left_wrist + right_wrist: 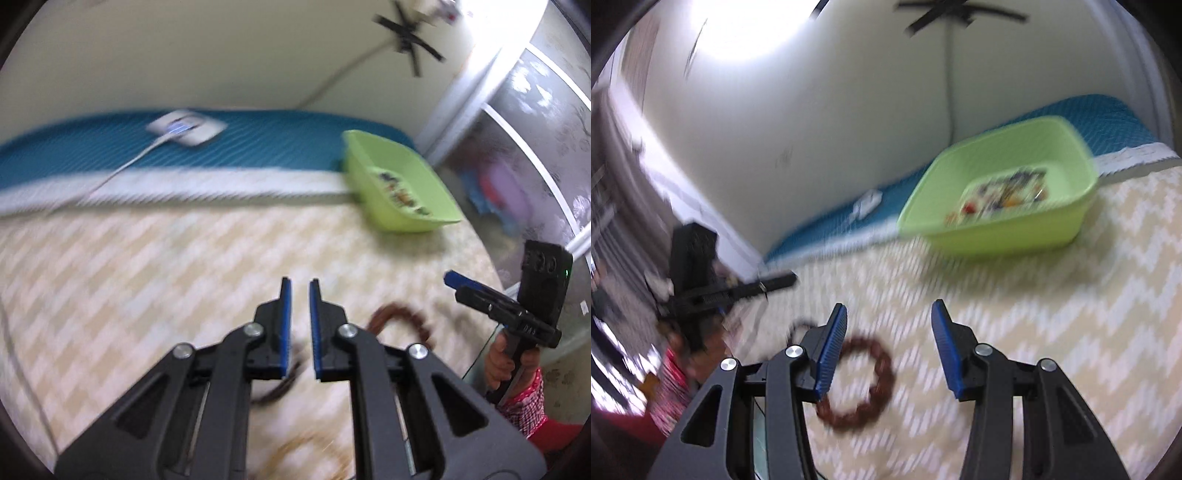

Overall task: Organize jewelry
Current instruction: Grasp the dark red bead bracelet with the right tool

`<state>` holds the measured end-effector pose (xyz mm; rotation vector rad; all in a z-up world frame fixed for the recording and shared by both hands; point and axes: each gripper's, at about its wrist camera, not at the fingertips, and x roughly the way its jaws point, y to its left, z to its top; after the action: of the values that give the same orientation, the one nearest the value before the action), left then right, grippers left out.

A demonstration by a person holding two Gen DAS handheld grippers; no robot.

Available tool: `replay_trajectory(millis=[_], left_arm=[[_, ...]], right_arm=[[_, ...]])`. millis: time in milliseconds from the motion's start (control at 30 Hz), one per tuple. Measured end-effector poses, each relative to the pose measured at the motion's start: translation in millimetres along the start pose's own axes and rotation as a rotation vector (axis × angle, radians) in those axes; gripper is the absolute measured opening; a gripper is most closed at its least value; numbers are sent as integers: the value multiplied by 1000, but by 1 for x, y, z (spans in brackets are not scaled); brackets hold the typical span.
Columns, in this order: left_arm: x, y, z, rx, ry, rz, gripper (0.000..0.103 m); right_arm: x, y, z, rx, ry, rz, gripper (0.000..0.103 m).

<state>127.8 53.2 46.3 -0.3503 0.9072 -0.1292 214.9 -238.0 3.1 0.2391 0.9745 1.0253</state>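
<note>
A brown beaded bracelet (857, 384) lies on the cream zigzag bedcover (1052, 332), just under my right gripper (888, 310). That gripper is wide open with nothing between its pads. The same bracelet (402, 317) shows in the left wrist view, right of my left gripper (301, 284). The left pads stand a narrow gap apart, with nothing between them. A dark thin bracelet (280, 387) lies partly hidden under the left fingers. A blurred golden loop (295, 450) lies closer in. A lime green basin (1082, 206) with small mixed jewellery stands at the back.
A teal mat (92, 147) runs along the wall behind the bedcover, with a white plug block and cable (184, 127) on it. A frosted glass door (535, 147) stands at the right. A hand (502, 354) in a red patterned sleeve holds the right gripper. Both views are motion-blurred.
</note>
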Motion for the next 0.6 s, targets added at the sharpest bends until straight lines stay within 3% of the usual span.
replay_trajectory(millis=[100, 167, 300, 433, 567, 600], left_arm=[[-26, 29, -22, -54, -28, 29, 8], [-40, 42, -35, -82, -48, 37, 8], [-56, 69, -56, -139, -69, 37, 8], [-63, 73, -72, -153, -74, 25, 8], [-71, 71, -92, -117, -81, 19, 8], [-72, 71, -97, -111, -77, 17, 8]], right_arm=[[23, 18, -15, -74, 101, -73, 1], [37, 34, -24, -137, 116, -121, 0], [62, 65, -31, -224, 152, -103, 0], [84, 97, -28, -354, 156, -205, 0], [78, 100, -20, -326, 123, -222, 1], [70, 101, -17, -301, 89, -202, 6]])
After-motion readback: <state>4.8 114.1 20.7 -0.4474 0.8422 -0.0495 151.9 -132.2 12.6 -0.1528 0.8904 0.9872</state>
